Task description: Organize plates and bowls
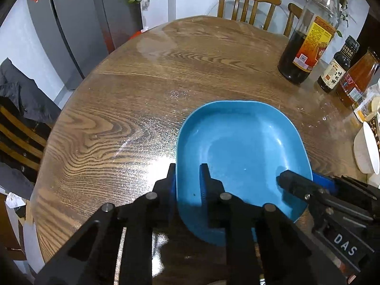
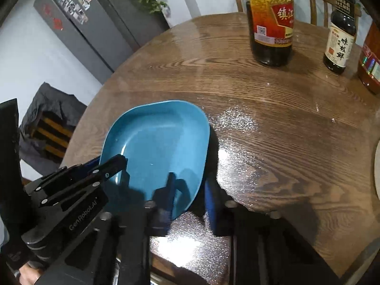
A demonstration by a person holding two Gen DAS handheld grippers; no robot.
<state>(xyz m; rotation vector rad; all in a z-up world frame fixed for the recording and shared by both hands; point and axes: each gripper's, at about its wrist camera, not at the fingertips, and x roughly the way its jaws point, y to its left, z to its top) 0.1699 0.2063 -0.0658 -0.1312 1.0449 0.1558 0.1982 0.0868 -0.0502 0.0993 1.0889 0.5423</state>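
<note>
A blue oblong plate [image 1: 239,147] lies on the round wooden table [image 1: 142,83]. My left gripper [image 1: 188,178] straddles the plate's near left rim, one finger outside and one inside, closed on the rim. My right gripper [image 2: 190,185] straddles the plate's [image 2: 156,142] near right rim the same way. Each gripper also shows in the other's view, the right one [image 1: 308,185] at the plate's right edge, the left one [image 2: 109,166] at its left edge. A white bowl [image 1: 367,149] stands at the table's right edge.
Three sauce bottles stand at the back right: a large dark one [image 1: 306,38], a small soy bottle [image 1: 337,68] and an orange-red one [image 1: 356,80]. Wooden chairs [image 1: 244,2] ring the table. A grey fridge [image 1: 78,23] stands at left.
</note>
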